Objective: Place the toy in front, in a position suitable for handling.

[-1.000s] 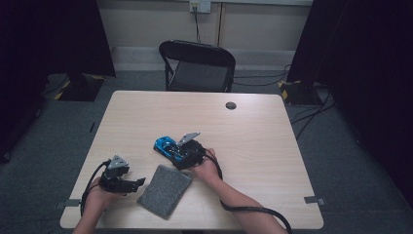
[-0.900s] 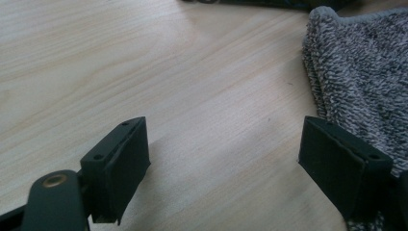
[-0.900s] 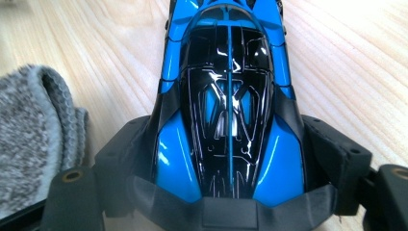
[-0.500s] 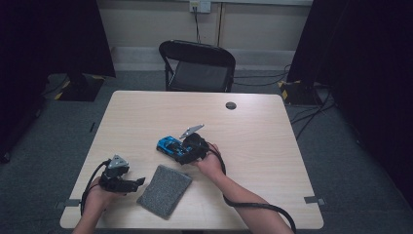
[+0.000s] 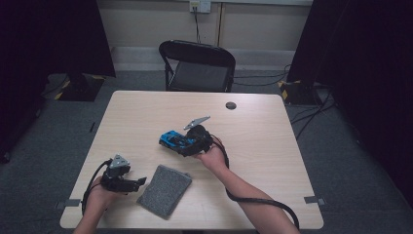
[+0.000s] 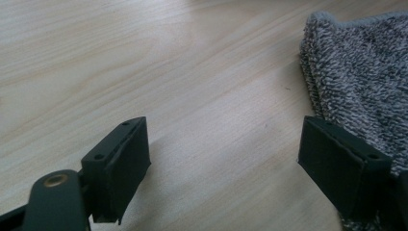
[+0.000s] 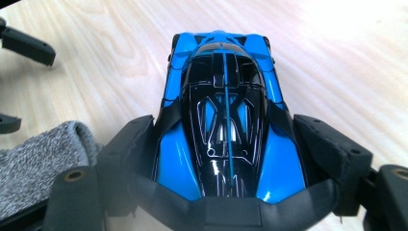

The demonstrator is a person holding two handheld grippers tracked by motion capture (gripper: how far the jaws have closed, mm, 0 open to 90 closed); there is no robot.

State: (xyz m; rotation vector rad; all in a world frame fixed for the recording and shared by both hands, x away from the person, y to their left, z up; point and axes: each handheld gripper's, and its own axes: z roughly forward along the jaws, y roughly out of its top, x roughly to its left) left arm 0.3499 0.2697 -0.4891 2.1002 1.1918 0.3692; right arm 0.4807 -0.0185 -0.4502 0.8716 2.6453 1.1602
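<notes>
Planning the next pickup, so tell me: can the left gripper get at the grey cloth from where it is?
Probably yes. The left gripper is open with nothing between its jaws, and the grey cloth lies flat right beside it, one jaw already at its edge. The right gripper, holding the blue toy car, is well clear.

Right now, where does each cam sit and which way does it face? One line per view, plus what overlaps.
High view: fixed above the person's side, looking forward and down on the table; both forearms, left gripper and right gripper show.
Left gripper view: rides the left gripper, looking along its open jaws at bare tabletop and the grey cloth.
Right gripper view: rides the right gripper, looking along jaws clamped on the blue toy car.
Shared: the cloth appears in all three; the car in high and right gripper views.
</notes>
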